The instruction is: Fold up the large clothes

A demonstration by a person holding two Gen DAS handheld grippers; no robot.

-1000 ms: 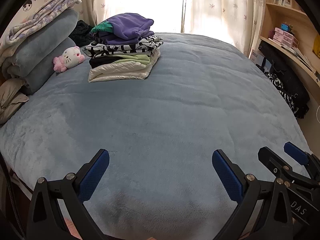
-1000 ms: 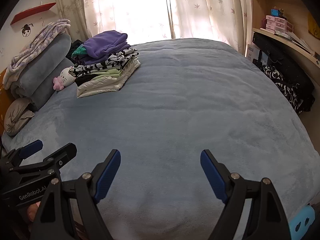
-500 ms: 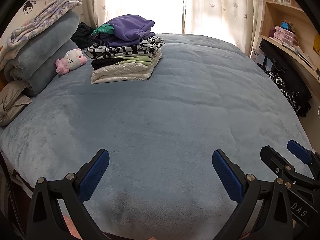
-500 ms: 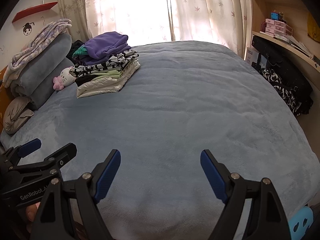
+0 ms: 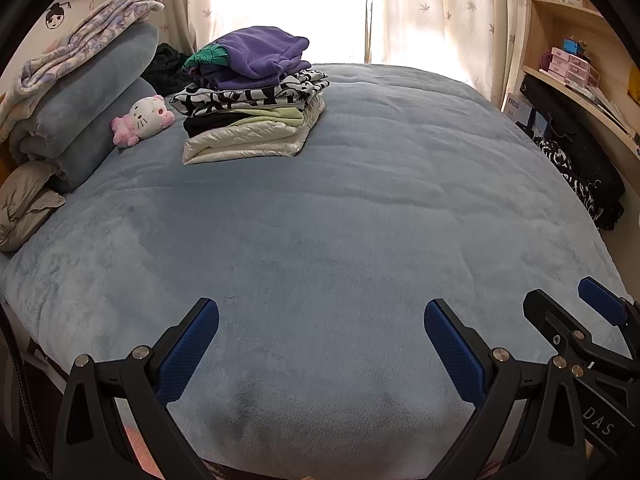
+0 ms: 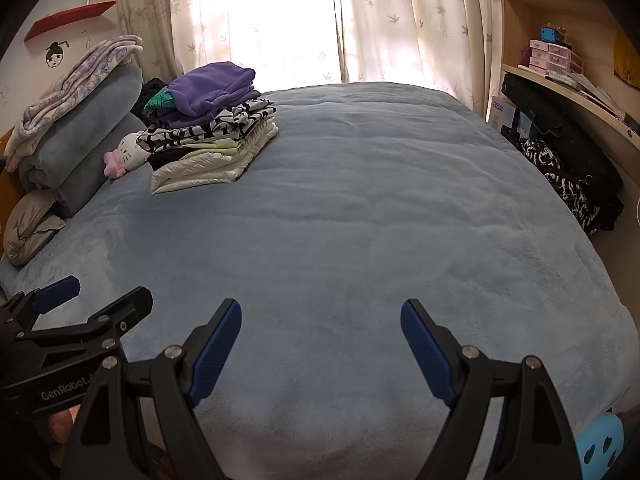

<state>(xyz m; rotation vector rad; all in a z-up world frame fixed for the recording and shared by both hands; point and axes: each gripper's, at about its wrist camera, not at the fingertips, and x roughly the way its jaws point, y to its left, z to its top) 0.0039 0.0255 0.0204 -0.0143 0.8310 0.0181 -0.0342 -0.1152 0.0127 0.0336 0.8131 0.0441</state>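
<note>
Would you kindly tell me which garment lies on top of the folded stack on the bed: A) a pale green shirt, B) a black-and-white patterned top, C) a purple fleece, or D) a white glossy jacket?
C: the purple fleece crowns the folded stack, with the patterned, green and white layers beneath it.

Left gripper (image 5: 321, 334) and right gripper (image 6: 321, 330) — side by side, jaws spread, empty.

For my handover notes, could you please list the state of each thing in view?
Left hand-held gripper: open, holding nothing.
Right hand-held gripper: open, holding nothing.
Clothes stack: folded, piled on the bed.
Blue blanket: spread flat.
Curtains: drawn, backlit.
Plush toy: lying beside the stack.
</note>
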